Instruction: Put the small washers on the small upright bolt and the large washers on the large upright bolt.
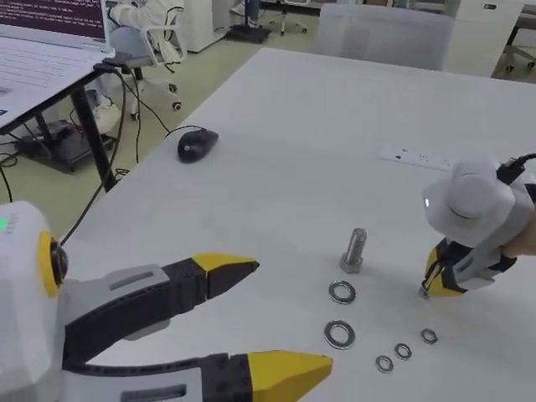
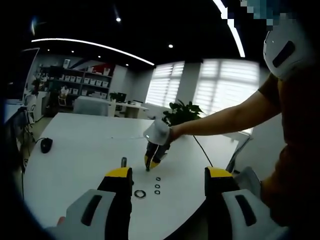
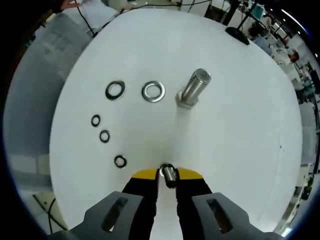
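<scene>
No washer is on a bolt yet: 2 large washers (image 1: pixel 342 291) and 3 small washers (image 1: pixel 403 351) lie loose on the desk (image 1: pixel 276 167) beside the upright large bolt (image 1: pixel 355 249); the right tongs (image 1: pixel 429 285) pinch the small bolt (image 3: pixel 169 173) against the desk; the left tongs (image 1: pixel 293 316) gape open, empty.

1. A black computer mouse (image 1: pixel 198 144) lies on the white table (image 1: pixel 293 126), near its left edge.
2. A white power strip (image 1: pixel 416 157) lies flat farther back, to the right.
3. A lit screen (image 1: pixel 52 15) (purple, with lines of text) stands beyond the left edge, with black cables (image 1: pixel 138 100) hanging below.
4. A grey chair back (image 1: pixel 385 35) stands at the far edge.
</scene>
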